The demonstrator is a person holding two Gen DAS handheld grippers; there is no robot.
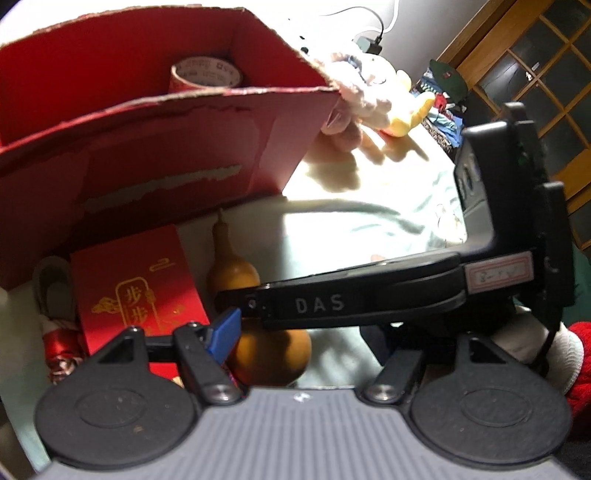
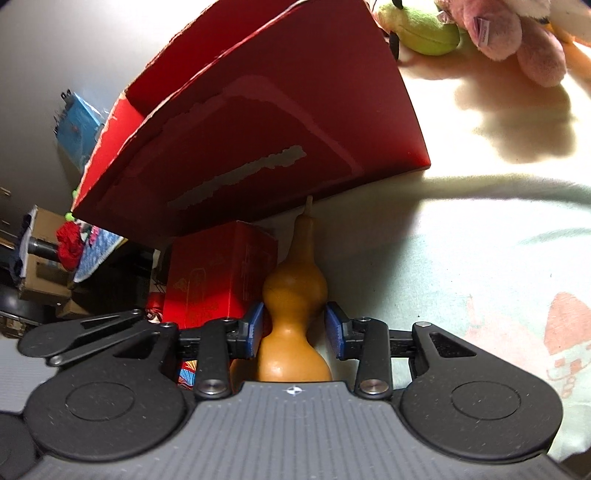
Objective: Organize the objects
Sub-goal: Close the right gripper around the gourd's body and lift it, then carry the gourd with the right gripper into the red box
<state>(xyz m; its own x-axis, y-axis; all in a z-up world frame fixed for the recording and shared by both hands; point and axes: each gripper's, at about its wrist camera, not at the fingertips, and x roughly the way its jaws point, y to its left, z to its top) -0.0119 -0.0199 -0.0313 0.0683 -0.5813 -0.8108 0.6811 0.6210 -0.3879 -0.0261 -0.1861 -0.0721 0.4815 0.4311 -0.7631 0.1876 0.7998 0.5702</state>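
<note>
Left wrist view: gourd lay beside red gift box, below torn red carton holding tape roll; right gripper crossed it; left jaws' state could not be told. Right wrist view: right gripper jaws parted, straddling the gourd's waist, long axis pointing ahead, stem toward the carton.

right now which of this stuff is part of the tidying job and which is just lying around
In the job:
- gourd, between the right hand-held gripper pads
- open red box, tape roll inside
- small red packet

Lying about:
- plush toys
- charger and cable
- clothes pile
</note>
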